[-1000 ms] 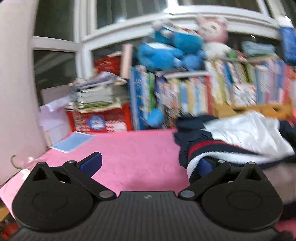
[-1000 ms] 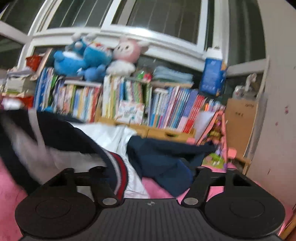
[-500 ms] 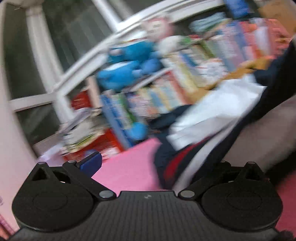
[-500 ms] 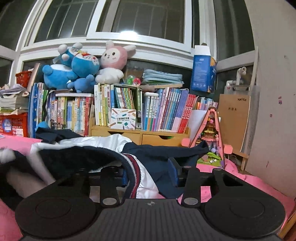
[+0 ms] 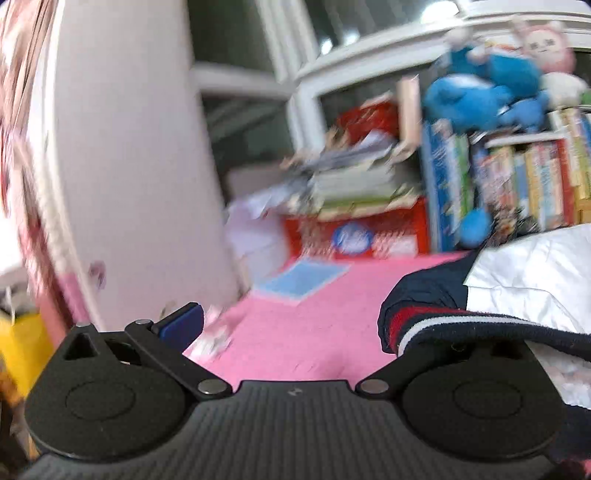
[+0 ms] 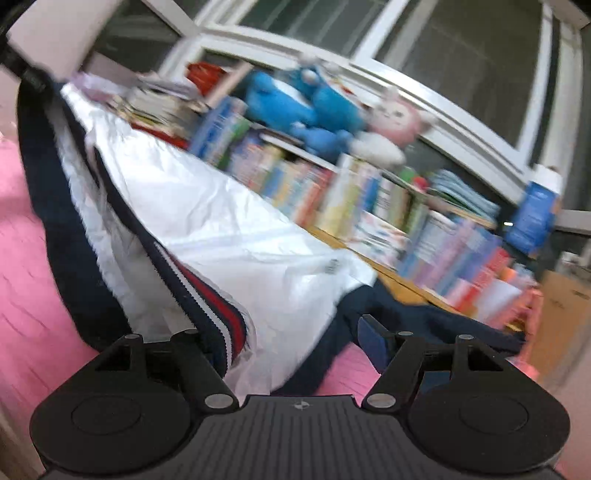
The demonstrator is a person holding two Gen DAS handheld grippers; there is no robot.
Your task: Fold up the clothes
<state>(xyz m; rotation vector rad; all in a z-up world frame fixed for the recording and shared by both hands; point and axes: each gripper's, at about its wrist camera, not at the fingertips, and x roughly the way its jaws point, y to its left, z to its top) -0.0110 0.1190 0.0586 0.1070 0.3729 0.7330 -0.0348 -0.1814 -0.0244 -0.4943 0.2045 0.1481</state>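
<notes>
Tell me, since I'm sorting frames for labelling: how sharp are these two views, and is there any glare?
Left wrist view: background streaked with motion blur, books unreadable, gripper body sharp, bright glare spot on the window frame. Right wrist view: heavy blur on books and plush toys, jacket lining fairly crisp, its white sheen near overexposed; fisheye bends the window frame.

This is a home, most likely a child's bedroom or playroom: a low wooden bookshelf (image 6: 402, 284) packed tight with bright picture books (image 6: 295, 184) runs under a white-framed window (image 6: 461, 66), dark outside. Blue plush toys (image 6: 295, 96) and a pink plush rabbit (image 6: 395, 125) sit on top of the shelf, and a pink soft cover (image 5: 295, 325) spreads across the foreground. Beside the shelf a red crate (image 5: 354, 232) carries a loose stack of papers (image 5: 351, 177) against a pale wall (image 5: 129, 166)
</notes>
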